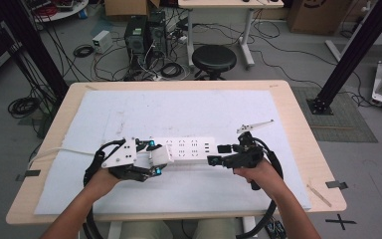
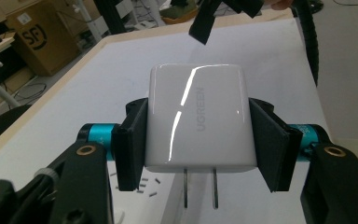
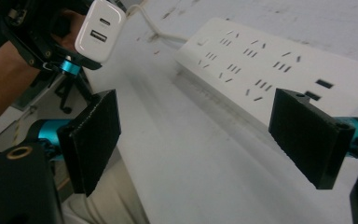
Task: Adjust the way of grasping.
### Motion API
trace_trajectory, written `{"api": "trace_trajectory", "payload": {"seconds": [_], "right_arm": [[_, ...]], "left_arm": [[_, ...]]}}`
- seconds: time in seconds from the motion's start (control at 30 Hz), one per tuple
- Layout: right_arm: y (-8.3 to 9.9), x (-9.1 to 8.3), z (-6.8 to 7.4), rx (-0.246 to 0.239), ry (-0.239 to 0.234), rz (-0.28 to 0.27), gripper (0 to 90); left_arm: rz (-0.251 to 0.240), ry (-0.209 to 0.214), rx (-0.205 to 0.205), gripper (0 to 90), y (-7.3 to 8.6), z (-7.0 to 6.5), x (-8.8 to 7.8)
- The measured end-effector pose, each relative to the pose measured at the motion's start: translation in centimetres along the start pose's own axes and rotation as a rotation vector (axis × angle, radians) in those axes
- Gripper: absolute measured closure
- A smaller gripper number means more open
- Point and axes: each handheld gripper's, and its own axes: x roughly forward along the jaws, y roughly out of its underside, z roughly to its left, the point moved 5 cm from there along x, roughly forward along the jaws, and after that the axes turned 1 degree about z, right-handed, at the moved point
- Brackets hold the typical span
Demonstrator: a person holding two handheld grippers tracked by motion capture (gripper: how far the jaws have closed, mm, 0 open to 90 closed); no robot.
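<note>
Charger (image 2: 196, 120), a white wall adapter with a glossy shell and two flat prongs pointing down, sits clamped between the jaws of the left gripper (image 1: 151, 158), which press on its two flat sides in the left gripper view. From above it hangs just over the left end of the white power strip (image 1: 189, 149) that lies across the middle of the white mat (image 1: 179, 112) on the wooden table (image 1: 298, 119). Its body looks rigid and light, but the smooth plastic is likely slippery, so the broad side faces are the sensible place to grip, squarely and away from the prongs, which could bend if knocked against the strip. The strip itself seems stiff and light enough to slide on the mat, and its cord (image 1: 62, 150) trails off to the left edge. Farther right, the right gripper (image 1: 220, 155) stands wide open with nothing between its pads (image 3: 93, 140); in its own view the jaws frame the near right end of the strip without touching it, seemingly placed to brace it. The likely aim is plugging the adapter into a socket.
</note>
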Motion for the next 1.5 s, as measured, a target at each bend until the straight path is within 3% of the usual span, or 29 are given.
{"api": "trace_trajectory", "payload": {"seconds": [0.2,0.5,0.77,1.17,1.23,1.27,1.5], "right_arm": [[-0.1,0.7,0.5,0.043,-0.053,0.021,17.0],[-0.4,2.1,0.7,0.167,-0.158,0.054,17.1],[-0.7,3.2,0.9,0.206,-0.186,0.092,17.8],[-1.2,4.9,1.2,0.221,-0.194,0.119,18.2],[-1.2,5.0,1.2,0.223,-0.193,0.12,19.0],[-1.3,5.2,1.3,0.22,-0.204,0.117,23.7],[-1.3,5.4,1.3,0.235,-0.203,0.12,24.8]], "left_arm": [[0.005,0.02,0.027,42.5,-0.3,-0.5,1.0],[0.015,0.038,0.051,42.5,-0.7,-1.2,2.7],[0.034,0.042,0.061,42.5,-0.7,-1.3,3.7],[0.044,0.048,0.063,42.5,-0.7,-1.5,5.0],[0.048,0.051,0.064,42.5,-0.7,-1.5,5.1],[0.046,0.053,0.066,42.5,-0.7,-1.6,5.3],[0.044,0.054,0.061,42.5,-0.6,-1.6,5.5]]}}
